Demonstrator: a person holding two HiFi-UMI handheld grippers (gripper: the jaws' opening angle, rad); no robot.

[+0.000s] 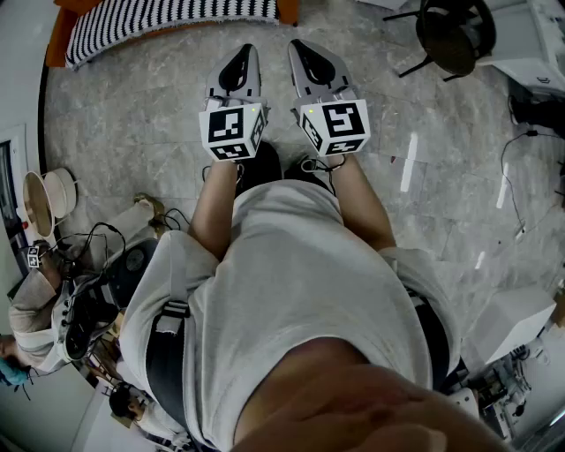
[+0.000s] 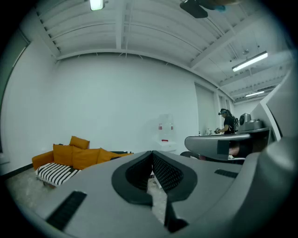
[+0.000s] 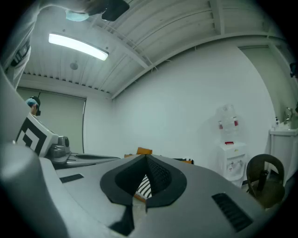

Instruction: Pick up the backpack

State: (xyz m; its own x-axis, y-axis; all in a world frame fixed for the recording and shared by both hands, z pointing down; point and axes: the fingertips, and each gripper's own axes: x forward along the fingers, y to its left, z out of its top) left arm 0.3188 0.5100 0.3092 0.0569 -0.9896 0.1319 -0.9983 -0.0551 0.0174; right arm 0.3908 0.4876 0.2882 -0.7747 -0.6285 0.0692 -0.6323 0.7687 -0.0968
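Observation:
I cannot make out a backpack in any view. In the head view both grippers are held out level in front of the person's body, side by side above the grey marble floor (image 1: 441, 177). The left gripper (image 1: 248, 49) is shut with nothing between its jaws. So is the right gripper (image 1: 295, 44), which is also empty. In the left gripper view the closed left gripper (image 2: 151, 153) points across the room at a white wall. The right gripper (image 3: 145, 158) aims the same way in its own view.
An orange sofa with a striped cushion (image 1: 168, 18) (image 2: 70, 155) stands ahead. A black chair (image 1: 455, 35) (image 3: 265, 179) is at the front right, near a water dispenser (image 3: 230, 153). Cables and gear (image 1: 88, 282) crowd the left. Another person (image 2: 228, 123) stands at a counter.

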